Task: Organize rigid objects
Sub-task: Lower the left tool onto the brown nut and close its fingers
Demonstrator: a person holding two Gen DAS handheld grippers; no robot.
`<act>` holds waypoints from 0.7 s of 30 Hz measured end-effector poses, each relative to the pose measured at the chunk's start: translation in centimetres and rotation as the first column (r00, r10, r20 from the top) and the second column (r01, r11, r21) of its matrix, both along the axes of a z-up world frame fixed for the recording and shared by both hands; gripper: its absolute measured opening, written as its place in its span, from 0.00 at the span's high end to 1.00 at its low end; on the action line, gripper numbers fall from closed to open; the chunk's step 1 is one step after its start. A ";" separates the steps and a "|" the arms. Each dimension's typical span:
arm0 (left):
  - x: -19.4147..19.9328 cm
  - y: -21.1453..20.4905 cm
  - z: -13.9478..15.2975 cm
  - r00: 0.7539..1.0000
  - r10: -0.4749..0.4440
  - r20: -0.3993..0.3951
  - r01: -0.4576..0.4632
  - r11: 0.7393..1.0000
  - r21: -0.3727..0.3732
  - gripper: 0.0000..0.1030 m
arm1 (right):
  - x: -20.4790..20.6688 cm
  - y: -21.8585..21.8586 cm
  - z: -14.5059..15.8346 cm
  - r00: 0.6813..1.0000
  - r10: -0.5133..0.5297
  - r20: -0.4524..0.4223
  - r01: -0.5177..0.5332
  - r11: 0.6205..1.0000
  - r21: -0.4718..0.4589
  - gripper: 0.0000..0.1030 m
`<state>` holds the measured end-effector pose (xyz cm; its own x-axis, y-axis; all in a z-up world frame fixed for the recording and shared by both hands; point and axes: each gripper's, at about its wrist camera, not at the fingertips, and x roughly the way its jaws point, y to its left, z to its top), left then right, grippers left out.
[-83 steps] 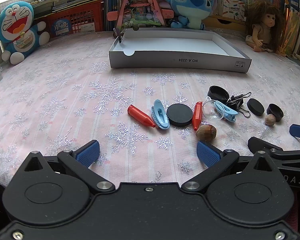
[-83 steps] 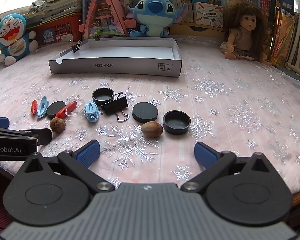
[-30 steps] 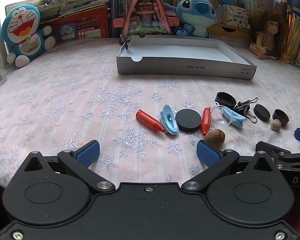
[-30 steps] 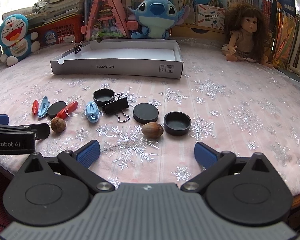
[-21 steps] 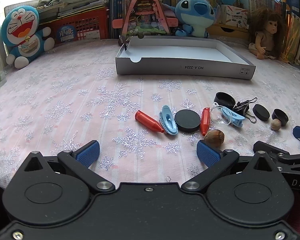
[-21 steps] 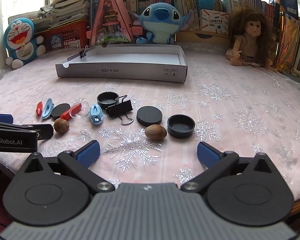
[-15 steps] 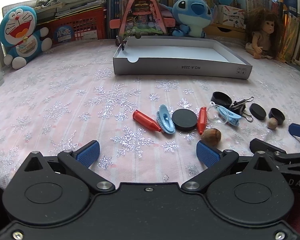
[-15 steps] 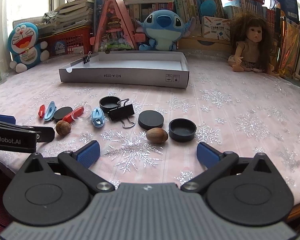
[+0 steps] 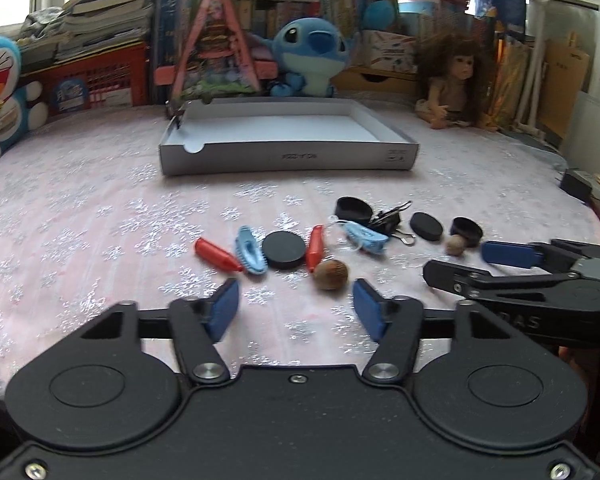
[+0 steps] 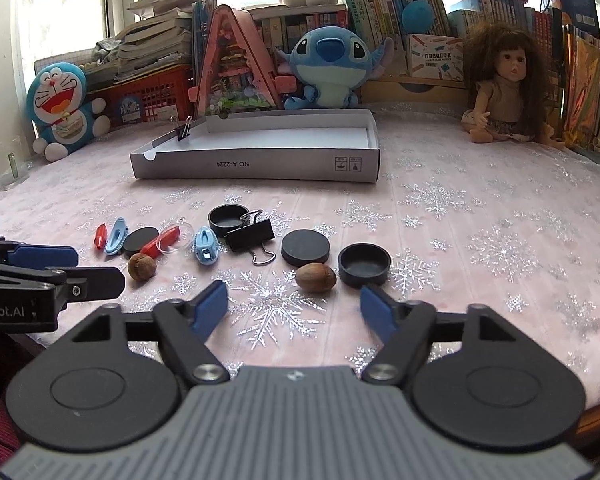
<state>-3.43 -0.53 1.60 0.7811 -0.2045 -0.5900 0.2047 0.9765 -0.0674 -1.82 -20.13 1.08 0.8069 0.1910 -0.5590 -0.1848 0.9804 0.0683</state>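
Small rigid items lie in a row on the pink snowflake cloth: a red cap [image 9: 216, 255], a blue clip [image 9: 250, 250], a black disc [image 9: 284, 244], a second red piece [image 9: 314, 246], a walnut [image 9: 331, 275], a black binder clip [image 10: 252, 236], black lids [image 10: 364, 265] and another nut [image 10: 315, 277]. An empty white cardboard tray [image 10: 260, 166] stands behind them. My left gripper [image 9: 296, 310] is open and empty, just short of the walnut. My right gripper [image 10: 294, 304] is open and empty, just short of the nut; it also shows in the left wrist view [image 9: 480, 264].
Along the back stand a Doraemon plush [image 10: 60, 108], a red crate [image 10: 148, 96], a pink triangular toy house [image 10: 232, 68], a Stitch plush [image 10: 328, 68] and a doll [image 10: 504, 92], with books behind. A small binder clip [image 10: 183, 130] sits on the tray's left rim.
Both grippers have risen and tilted up a little, and their jaws have narrowed somewhat while staying open. The items on the cloth have not moved.
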 end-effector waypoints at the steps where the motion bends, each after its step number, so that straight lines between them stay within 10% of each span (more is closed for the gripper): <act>1: 0.0 -0.1 0.0 1.000 -0.005 0.000 0.005 1.000 0.000 0.54 | 0.1 0.1 0.0 1.000 0.004 0.000 -0.004 1.000 -0.006 0.31; 21: 2.4 -1.7 -1.1 0.997 -0.072 -0.020 0.072 0.997 -0.028 0.73 | 1.3 -0.2 0.1 0.999 0.005 0.032 -0.005 1.000 -0.017 0.70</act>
